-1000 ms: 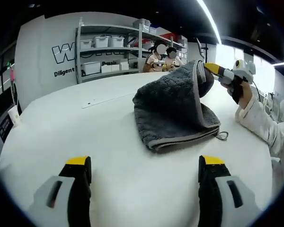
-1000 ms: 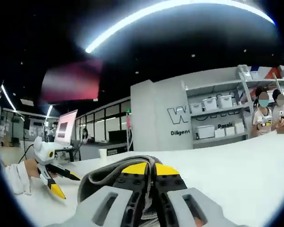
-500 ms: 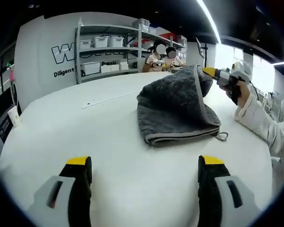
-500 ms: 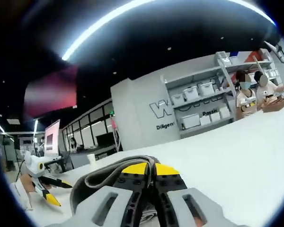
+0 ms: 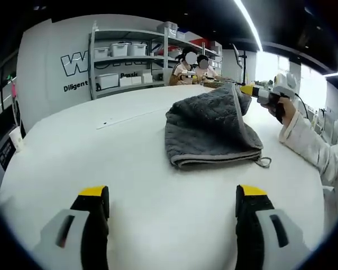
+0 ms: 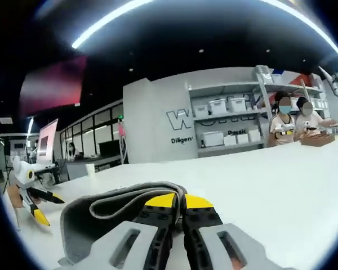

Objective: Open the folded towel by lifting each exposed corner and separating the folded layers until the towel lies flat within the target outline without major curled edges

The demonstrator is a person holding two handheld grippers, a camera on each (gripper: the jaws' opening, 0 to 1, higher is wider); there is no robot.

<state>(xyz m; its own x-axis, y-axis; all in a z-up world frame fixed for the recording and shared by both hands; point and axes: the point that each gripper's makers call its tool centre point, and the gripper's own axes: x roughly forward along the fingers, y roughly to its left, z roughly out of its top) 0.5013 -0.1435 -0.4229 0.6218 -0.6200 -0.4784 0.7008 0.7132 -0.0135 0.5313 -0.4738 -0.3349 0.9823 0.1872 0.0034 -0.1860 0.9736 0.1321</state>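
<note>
Right gripper [image 6: 178, 201] jaws pinch the grey towel's [image 6: 96, 216] edge.

The towel [image 5: 211, 126] was dark grey with a paler grey edge band. The table [image 5: 129, 169] was plain white. Both claws, left [image 5: 172, 197] and right [image 6: 178, 201], were grey with yellow tips. The sleeve [image 5: 310, 149] was white.

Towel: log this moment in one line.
towel: folded, corner lifted | right gripper: shut on towel | left gripper: open, apart | table
</note>
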